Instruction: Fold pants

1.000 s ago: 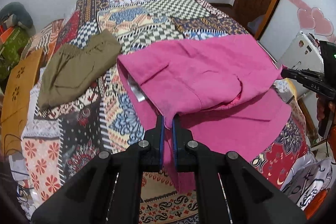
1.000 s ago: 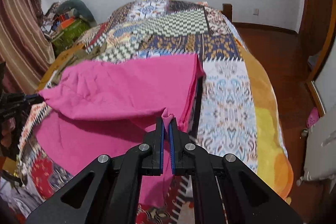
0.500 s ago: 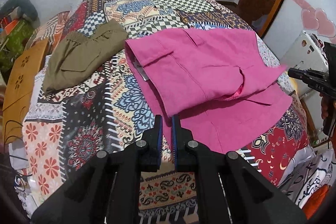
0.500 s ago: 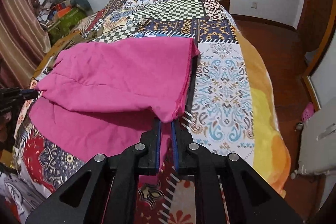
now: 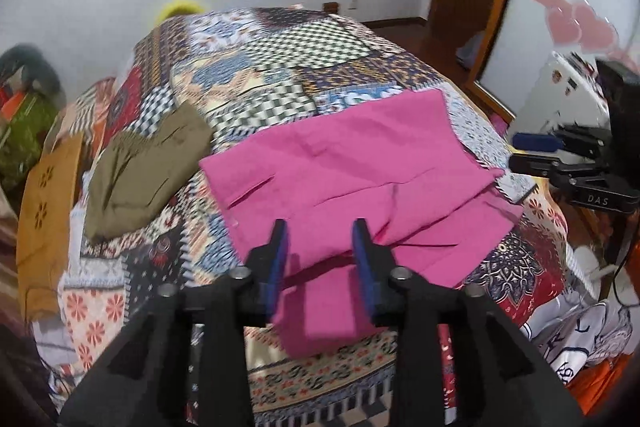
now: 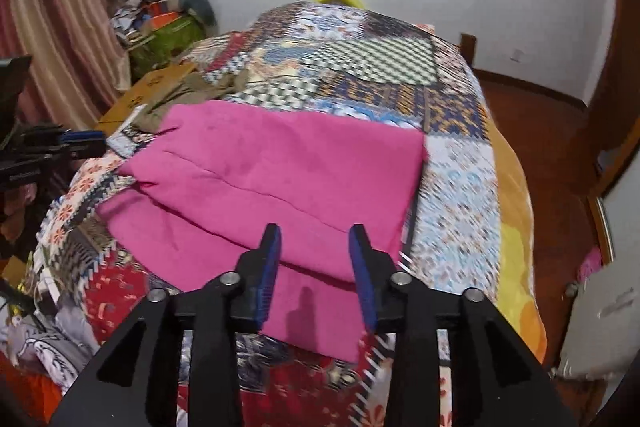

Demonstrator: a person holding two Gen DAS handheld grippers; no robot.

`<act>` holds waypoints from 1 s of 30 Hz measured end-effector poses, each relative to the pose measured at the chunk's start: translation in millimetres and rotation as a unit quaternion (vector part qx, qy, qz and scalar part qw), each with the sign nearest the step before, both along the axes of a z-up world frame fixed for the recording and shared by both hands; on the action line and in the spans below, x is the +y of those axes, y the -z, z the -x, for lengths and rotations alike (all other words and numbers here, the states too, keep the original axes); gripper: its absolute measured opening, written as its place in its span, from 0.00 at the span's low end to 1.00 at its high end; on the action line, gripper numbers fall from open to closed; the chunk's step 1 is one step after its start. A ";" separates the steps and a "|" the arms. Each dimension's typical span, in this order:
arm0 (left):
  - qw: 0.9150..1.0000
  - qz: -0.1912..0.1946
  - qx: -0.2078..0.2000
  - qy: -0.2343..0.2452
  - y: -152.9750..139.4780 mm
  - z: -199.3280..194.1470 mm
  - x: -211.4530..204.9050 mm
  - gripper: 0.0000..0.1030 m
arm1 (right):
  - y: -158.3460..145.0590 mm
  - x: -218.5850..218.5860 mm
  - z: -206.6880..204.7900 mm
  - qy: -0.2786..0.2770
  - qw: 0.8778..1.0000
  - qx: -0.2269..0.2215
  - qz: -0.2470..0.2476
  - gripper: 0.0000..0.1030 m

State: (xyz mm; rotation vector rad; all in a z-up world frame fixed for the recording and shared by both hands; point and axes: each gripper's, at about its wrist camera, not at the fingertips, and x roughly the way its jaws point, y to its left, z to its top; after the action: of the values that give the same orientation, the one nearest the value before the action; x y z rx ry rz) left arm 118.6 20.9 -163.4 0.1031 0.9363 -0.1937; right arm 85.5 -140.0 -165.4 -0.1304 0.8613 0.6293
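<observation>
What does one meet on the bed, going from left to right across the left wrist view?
Brown cardboard piece at the bed's left edge → olive-green pants → pink pants → the right gripper, reaching in from the right edge.

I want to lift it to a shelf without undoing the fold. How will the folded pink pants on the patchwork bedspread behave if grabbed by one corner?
The folded pink cotton pants will probably sag and unfold: the layers lie loose and creased. They look light, thin cloth. The edge draped over the bedspread suggests they are floppy, so support them from both sides.
</observation>
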 end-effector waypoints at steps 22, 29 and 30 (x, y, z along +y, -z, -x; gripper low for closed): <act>0.996 -0.043 0.068 0.049 59.8 -28.2 -36.8 0.49 | 36.0 56.6 -0.9 -0.079 0.996 0.051 0.005 0.35; 0.997 0.001 0.065 0.048 50.2 -41.8 -25.5 0.40 | 42.8 62.9 -5.9 -0.085 0.995 0.056 0.009 0.40; 0.997 0.006 0.066 0.047 49.1 -43.8 -24.5 0.39 | 43.7 64.0 -6.5 -0.086 0.995 0.056 0.009 0.40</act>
State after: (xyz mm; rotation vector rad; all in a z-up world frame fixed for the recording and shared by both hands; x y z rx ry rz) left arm 162.4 -3.7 -212.5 0.1244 1.0618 -0.2951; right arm 92.0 -76.1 -209.1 -0.1878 0.9704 0.7960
